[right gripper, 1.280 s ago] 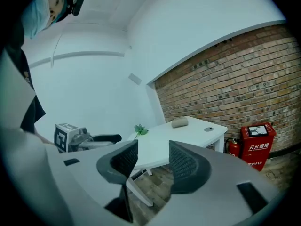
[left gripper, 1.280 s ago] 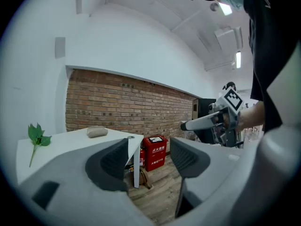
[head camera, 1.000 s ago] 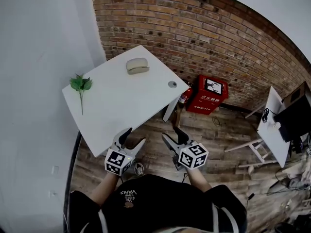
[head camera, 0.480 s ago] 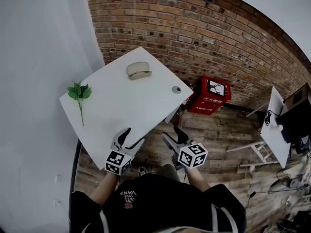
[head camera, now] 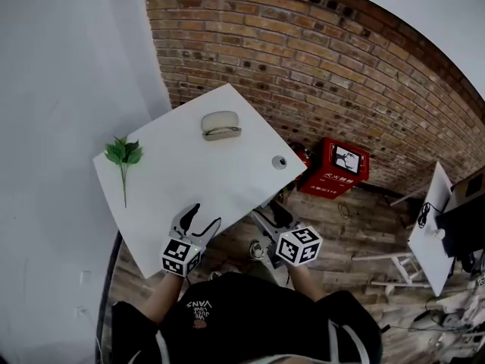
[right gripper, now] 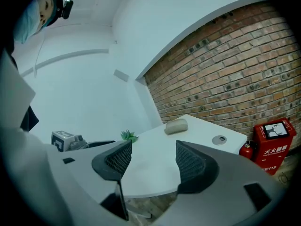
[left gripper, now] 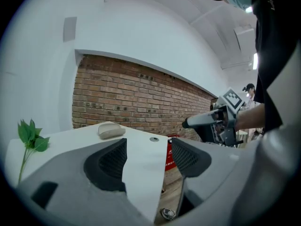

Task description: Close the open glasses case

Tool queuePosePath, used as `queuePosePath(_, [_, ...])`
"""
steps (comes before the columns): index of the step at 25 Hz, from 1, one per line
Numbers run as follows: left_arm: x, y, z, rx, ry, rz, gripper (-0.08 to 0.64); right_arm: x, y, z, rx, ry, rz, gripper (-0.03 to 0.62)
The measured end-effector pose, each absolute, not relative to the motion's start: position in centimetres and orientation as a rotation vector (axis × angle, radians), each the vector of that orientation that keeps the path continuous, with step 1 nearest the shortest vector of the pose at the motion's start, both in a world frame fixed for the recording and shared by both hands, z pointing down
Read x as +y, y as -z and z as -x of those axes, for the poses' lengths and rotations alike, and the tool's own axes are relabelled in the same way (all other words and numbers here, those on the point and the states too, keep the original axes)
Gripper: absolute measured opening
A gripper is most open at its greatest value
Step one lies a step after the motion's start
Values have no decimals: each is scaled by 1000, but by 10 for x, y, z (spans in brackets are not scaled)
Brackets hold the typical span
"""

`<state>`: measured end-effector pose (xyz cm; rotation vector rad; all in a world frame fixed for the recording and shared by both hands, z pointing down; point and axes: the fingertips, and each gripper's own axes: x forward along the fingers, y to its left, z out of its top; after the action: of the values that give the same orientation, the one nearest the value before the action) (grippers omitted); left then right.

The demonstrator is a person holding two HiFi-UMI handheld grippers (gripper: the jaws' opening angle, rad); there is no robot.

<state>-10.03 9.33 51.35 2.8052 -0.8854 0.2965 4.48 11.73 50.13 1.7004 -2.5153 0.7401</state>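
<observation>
The beige glasses case lies near the far edge of the white table, its lid slightly ajar with a dark gap along the front. It also shows small and far off in the left gripper view and the right gripper view. My left gripper is open and empty over the table's near edge. My right gripper is open and empty just off the table's near right side. Both are well short of the case. The left gripper and the right gripper each show bare jaws.
A green leafy sprig lies on the table's left side. A round grommet sits near its right corner. A red box stands on the wood floor by the brick wall, with a fire extinguisher beside it.
Both grippers have moved forward toward the table. The left one now reaches over the near edge. Their jaws stay open and empty.
</observation>
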Motion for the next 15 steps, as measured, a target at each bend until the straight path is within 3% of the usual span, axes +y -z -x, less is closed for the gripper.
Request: queuePosePath(15, [9, -498, 25, -1229, -246, -2690, 296, 14, -499, -135, -2642, -718, -1431, 273])
